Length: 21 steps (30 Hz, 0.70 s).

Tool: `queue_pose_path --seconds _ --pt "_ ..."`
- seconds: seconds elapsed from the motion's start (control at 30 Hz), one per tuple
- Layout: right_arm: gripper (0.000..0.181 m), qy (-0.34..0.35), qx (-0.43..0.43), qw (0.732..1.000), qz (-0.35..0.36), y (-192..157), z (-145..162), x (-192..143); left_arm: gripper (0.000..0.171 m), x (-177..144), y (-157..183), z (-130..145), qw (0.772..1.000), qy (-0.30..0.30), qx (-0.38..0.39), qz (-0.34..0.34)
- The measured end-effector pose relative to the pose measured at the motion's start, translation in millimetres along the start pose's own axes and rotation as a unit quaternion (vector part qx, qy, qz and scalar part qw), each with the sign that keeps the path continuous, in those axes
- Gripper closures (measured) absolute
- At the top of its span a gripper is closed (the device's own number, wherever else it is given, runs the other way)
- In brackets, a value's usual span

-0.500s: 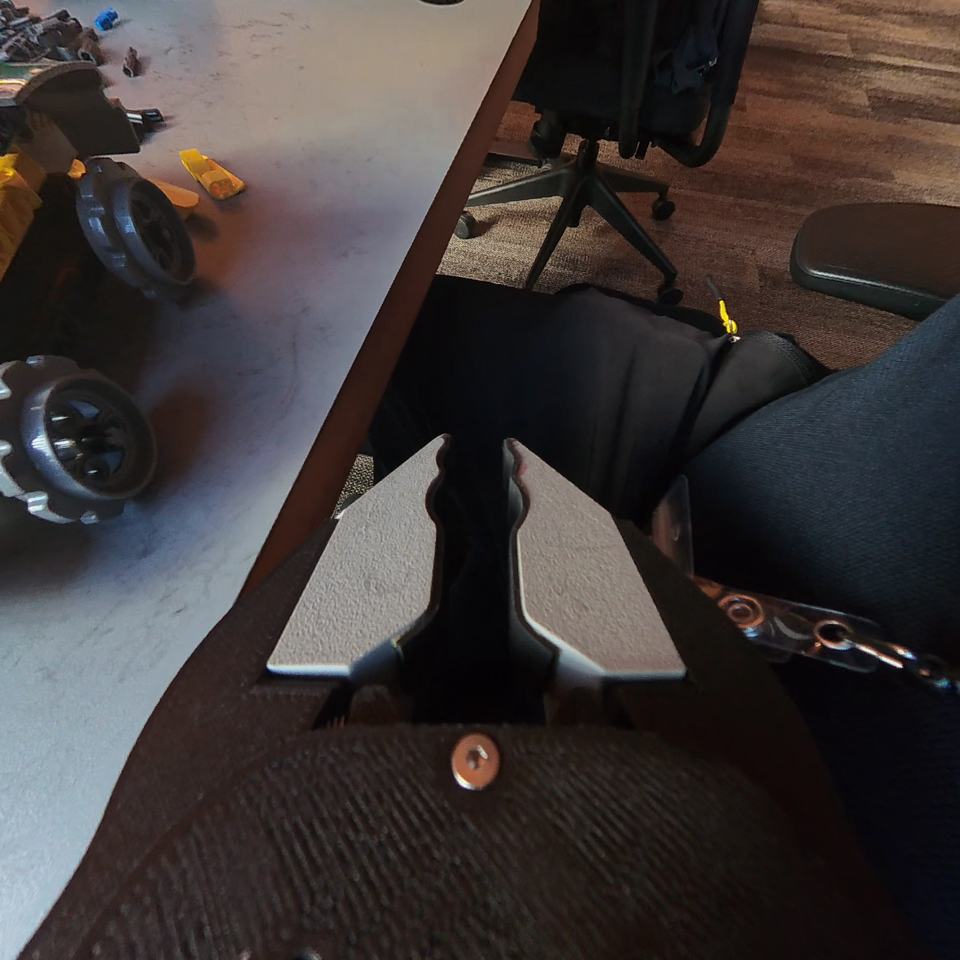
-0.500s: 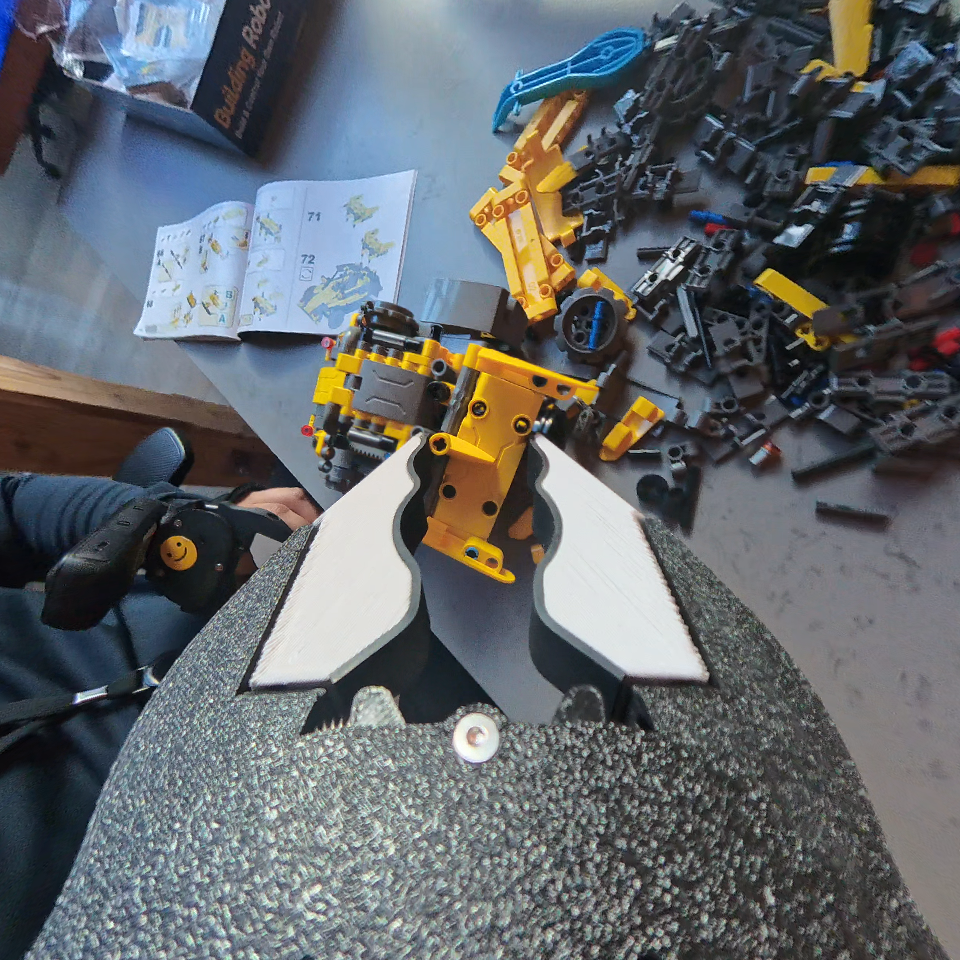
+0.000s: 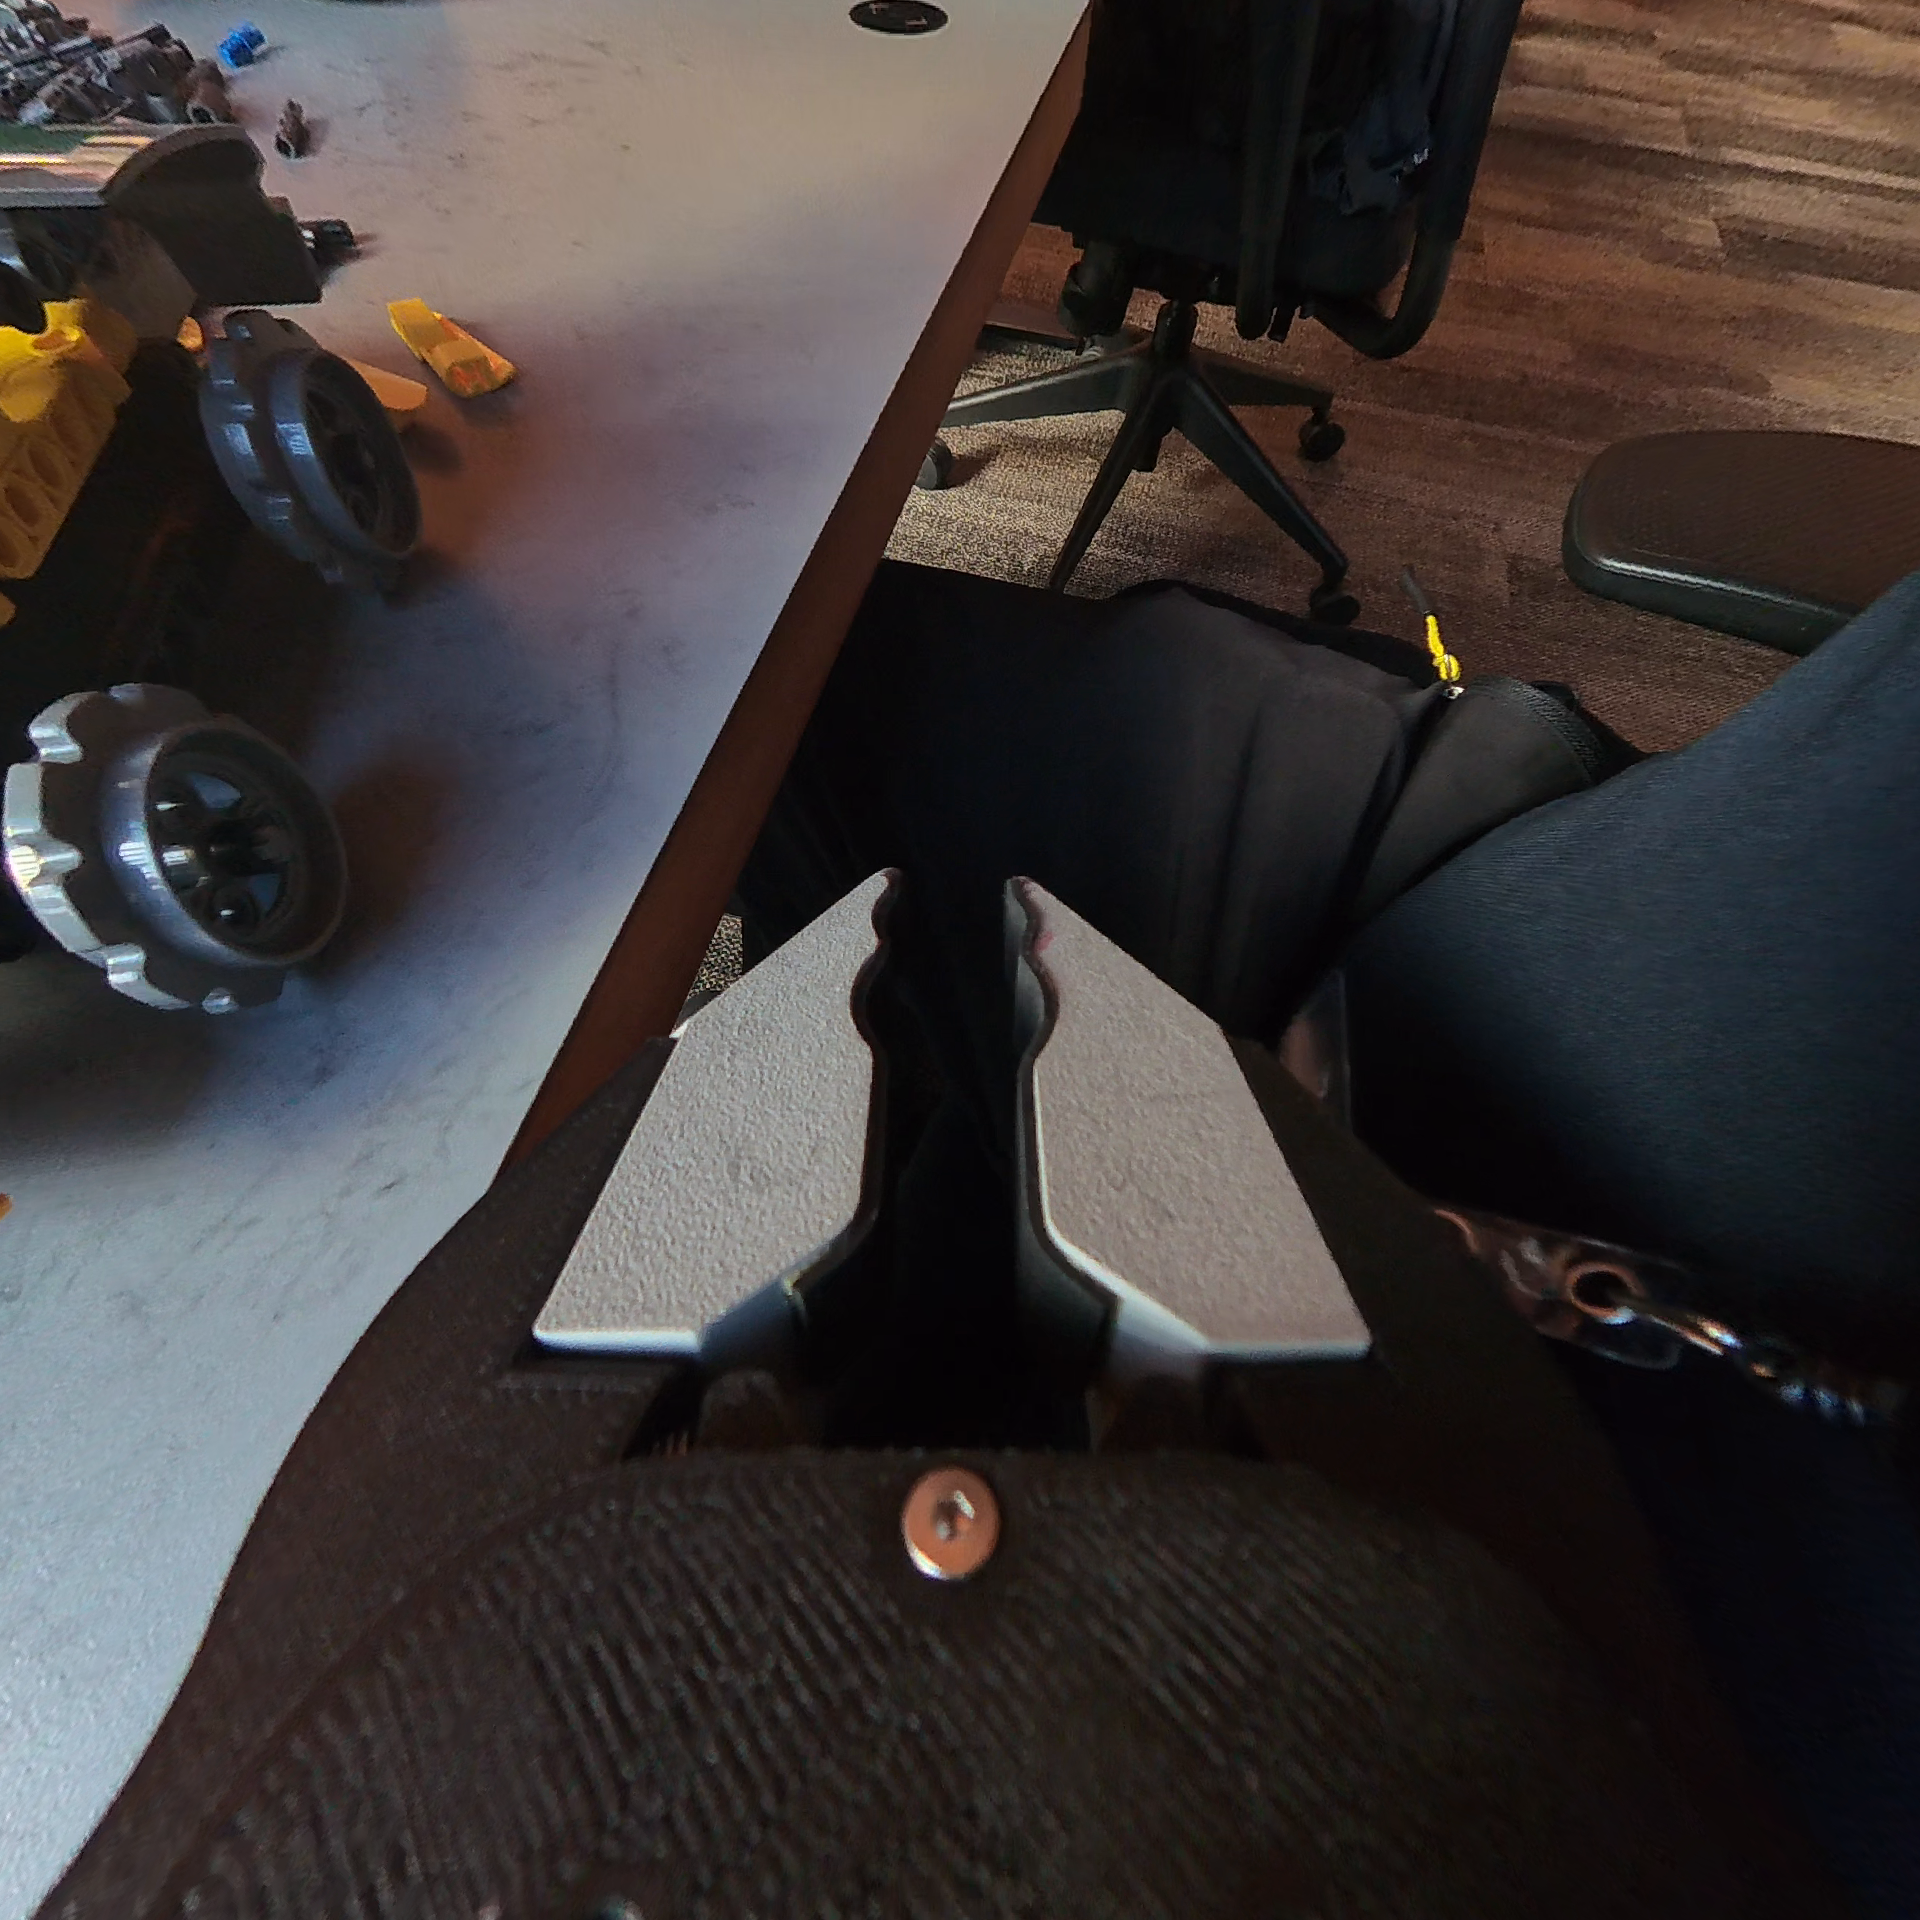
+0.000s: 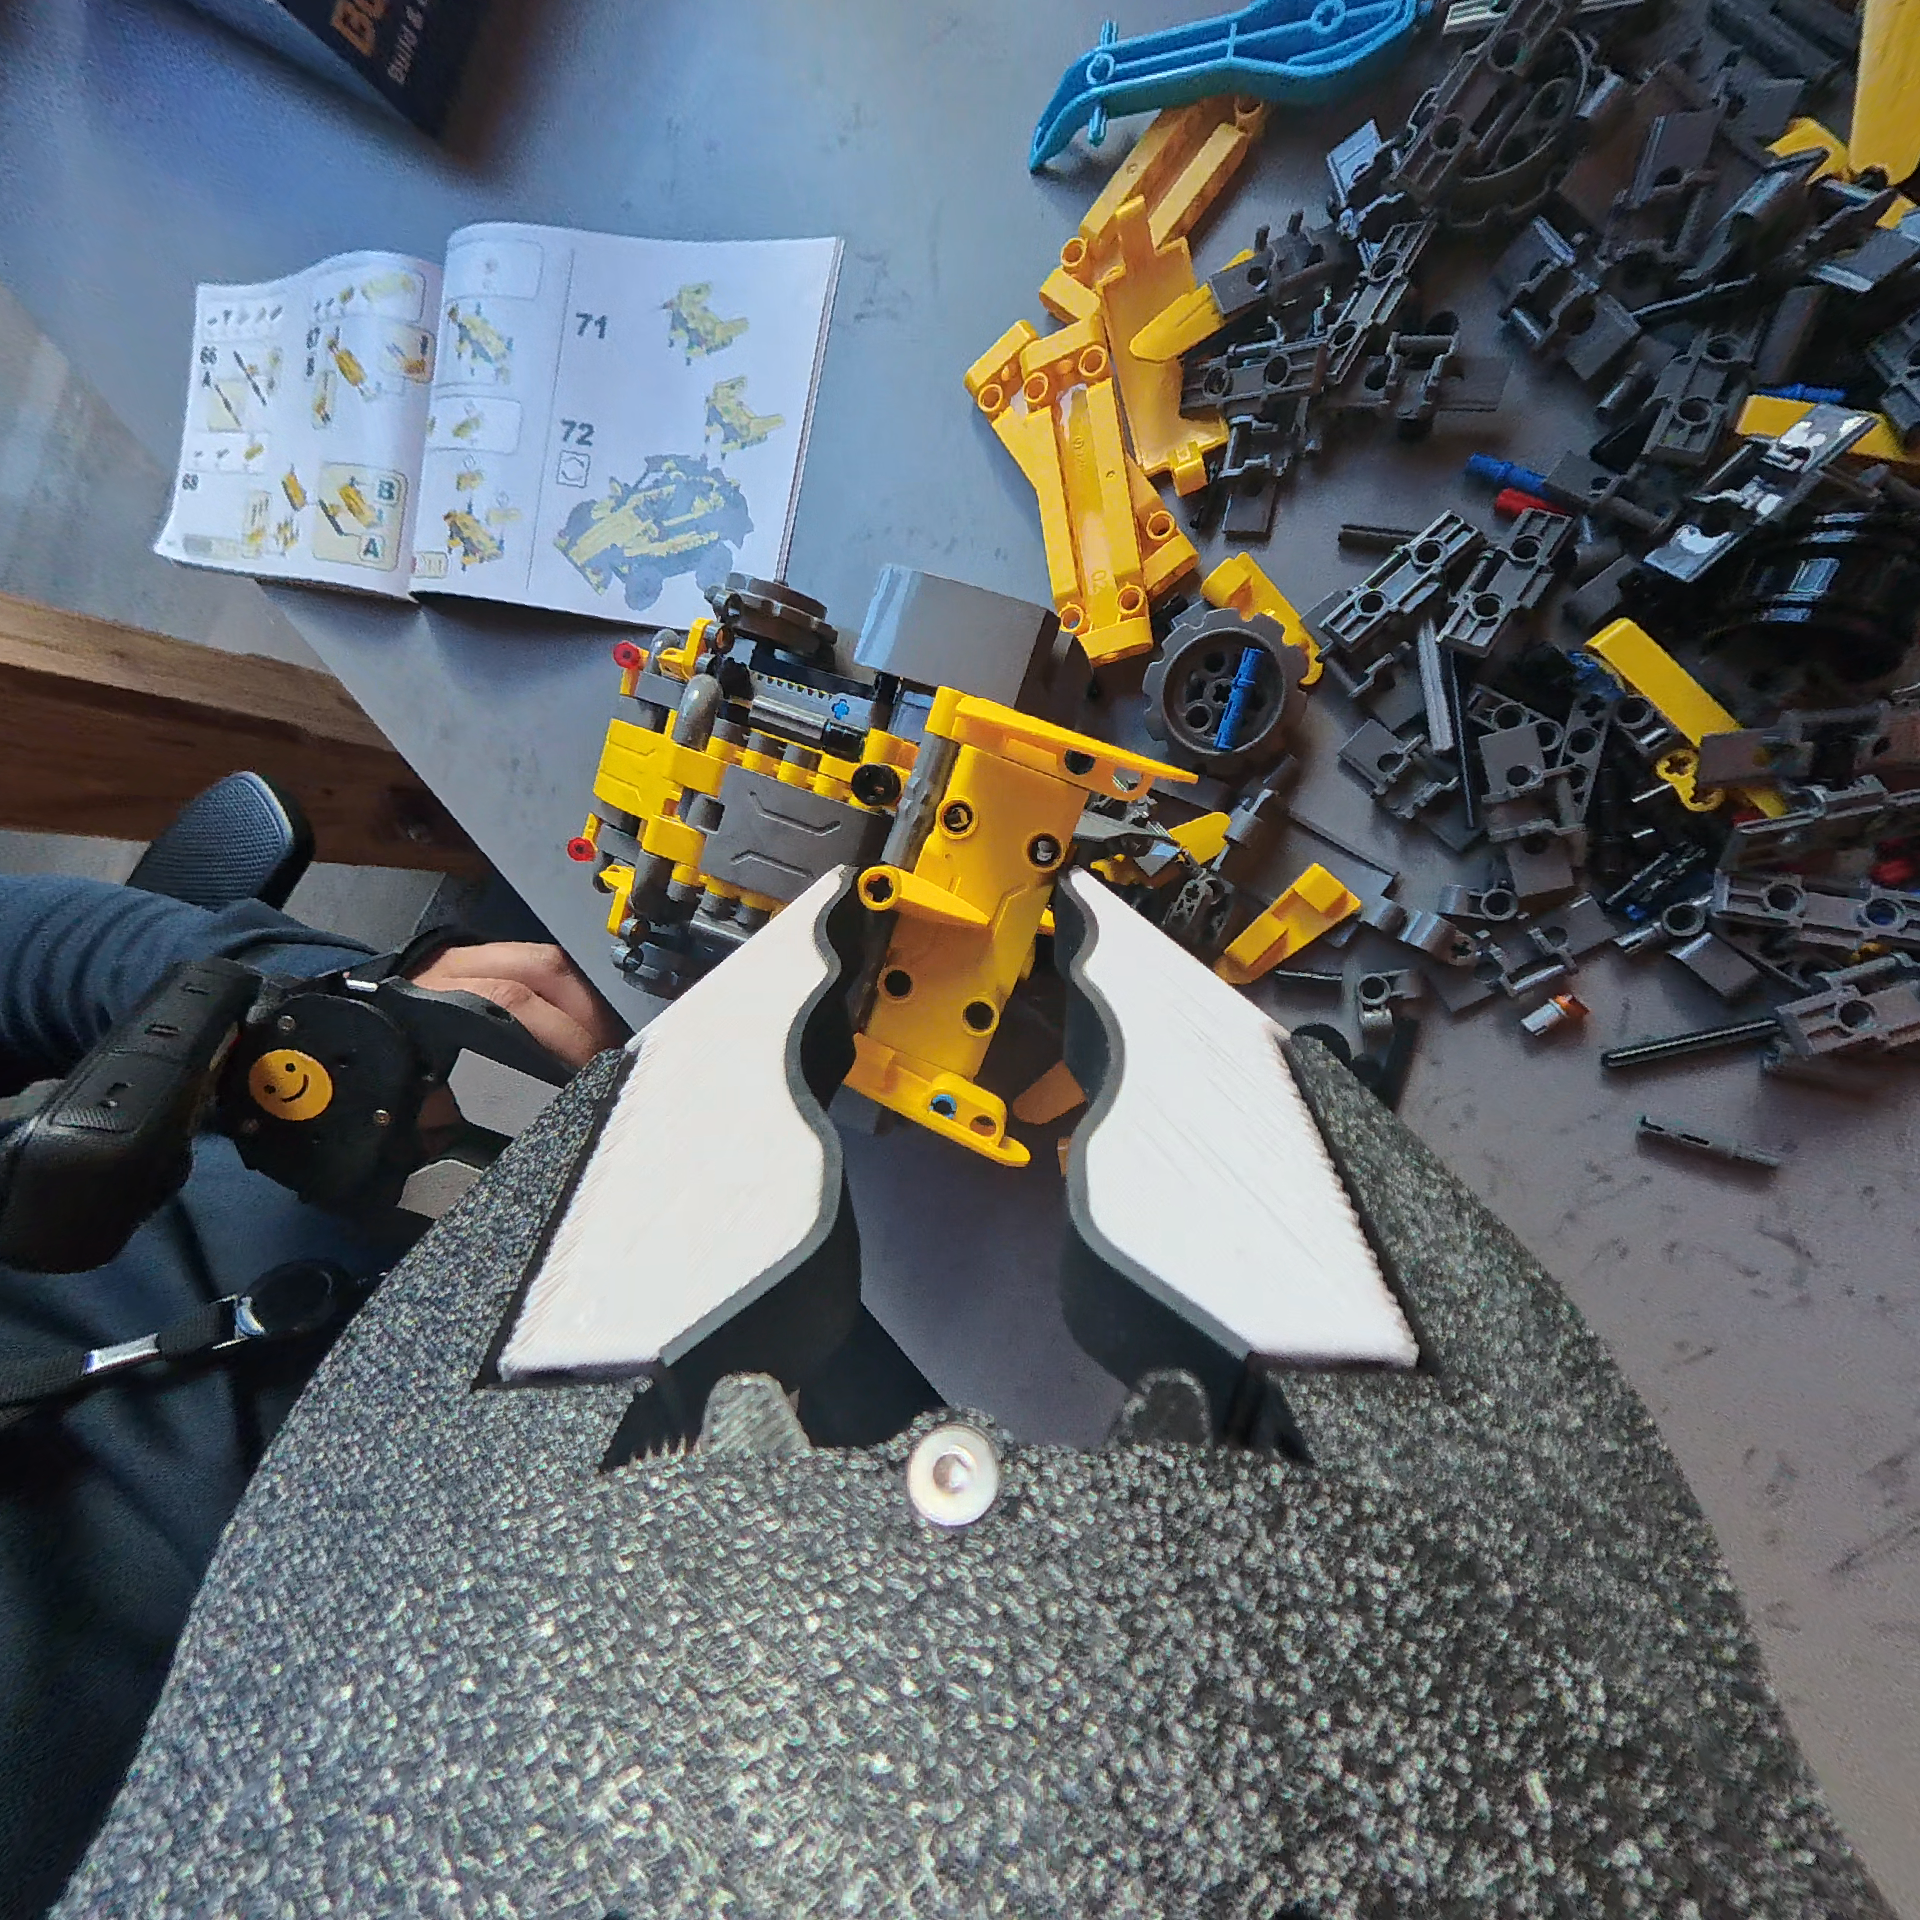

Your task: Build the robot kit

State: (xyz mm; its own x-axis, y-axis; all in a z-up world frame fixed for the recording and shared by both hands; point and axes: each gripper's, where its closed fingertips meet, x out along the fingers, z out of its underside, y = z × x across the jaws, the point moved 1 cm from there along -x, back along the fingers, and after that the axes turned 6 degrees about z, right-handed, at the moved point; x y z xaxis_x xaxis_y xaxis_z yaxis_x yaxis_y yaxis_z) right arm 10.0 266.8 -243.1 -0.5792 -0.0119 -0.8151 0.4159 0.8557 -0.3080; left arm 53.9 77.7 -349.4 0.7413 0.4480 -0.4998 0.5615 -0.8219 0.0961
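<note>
My right gripper [image 4: 956, 878] is shut on the yellow end of a yellow-and-grey brick-built vehicle [image 4: 790, 790], which lies over the grey table [image 4: 1558, 1351] near its corner. The vehicle's two grey wheels [image 3: 208, 852] show at the left of the left wrist view. My left gripper [image 3: 948, 883] is past the table's brown edge [image 3: 831, 675], above a person's dark-clothed lap [image 3: 1610, 935]. Its jaws stand nearly together with nothing between them. Its black handle with a yellow sticker [image 4: 291, 1081] shows in the right wrist view, held by a hand [image 4: 509, 987].
An open instruction booklet [image 4: 499, 416] lies behind the vehicle, a dark box [image 4: 395, 52] beyond it. A pile of black, grey and yellow pieces [image 4: 1610, 520], a loose wheel [image 4: 1221, 691] and a blue part [image 4: 1226, 52] lie to the right. An office chair [image 3: 1195, 312] stands on the floor. Spacing between my two grippers at the tips: around 20 cm.
My right gripper keeps its hold on the vehicle and has drawn a little closer to the table. The left gripper has barely shifted.
</note>
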Motion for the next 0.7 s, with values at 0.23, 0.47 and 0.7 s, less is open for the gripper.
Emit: queue_pose_path --seconds 0.23,0.47,0.7 --pt "0.145 -0.012 -0.005 1.000 -0.002 -1.0 1.7 0.0 0.156 0.8 0.4 -0.1 1.000 -0.001 0.000 0.001" --pt "0.145 -0.025 -0.005 1.000 -0.005 -0.7 1.4 2.5 0.156 1.0 0.5 0.1 1.000 -0.002 0.001 0.000" --pt "0.145 -0.023 -0.001 1.000 0.001 1.3 -0.1 2.2 0.156 0.3 -0.2 0.2 1.000 -0.001 0.001 -0.001"
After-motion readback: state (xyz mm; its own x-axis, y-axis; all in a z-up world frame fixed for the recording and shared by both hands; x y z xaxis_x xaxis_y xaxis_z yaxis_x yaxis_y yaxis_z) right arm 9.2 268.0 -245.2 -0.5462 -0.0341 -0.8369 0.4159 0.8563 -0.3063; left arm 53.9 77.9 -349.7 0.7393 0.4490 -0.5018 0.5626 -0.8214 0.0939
